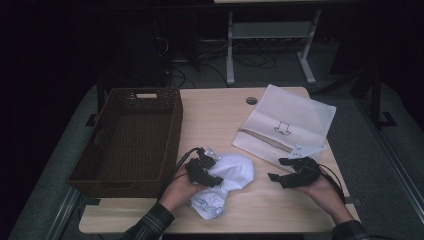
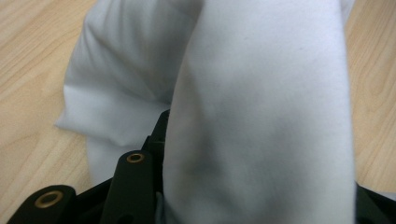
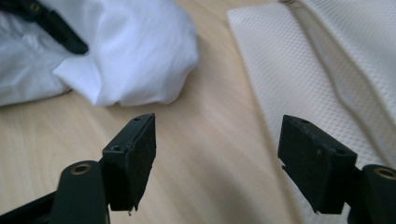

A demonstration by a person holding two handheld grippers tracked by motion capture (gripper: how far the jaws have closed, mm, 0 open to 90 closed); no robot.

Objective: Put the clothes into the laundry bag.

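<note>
White cloth [image 1: 227, 179] lay crumpled on table [image 1: 215, 115] near front edge, beside brown basket [image 1: 131, 137]. Left gripper [image 1: 209, 176] pinched fold of cloth. Right gripper [image 1: 280, 169] hovered spread wide, holding nothing, between cloth and white mesh bag [image 1: 285, 125].

A white crumpled cloth [image 1: 226, 180], a cream textured zip bag [image 1: 285, 127], a dark brown woven basket [image 1: 131, 141], pale woodgrain tabletop [image 1: 215, 117], black claws.
</note>
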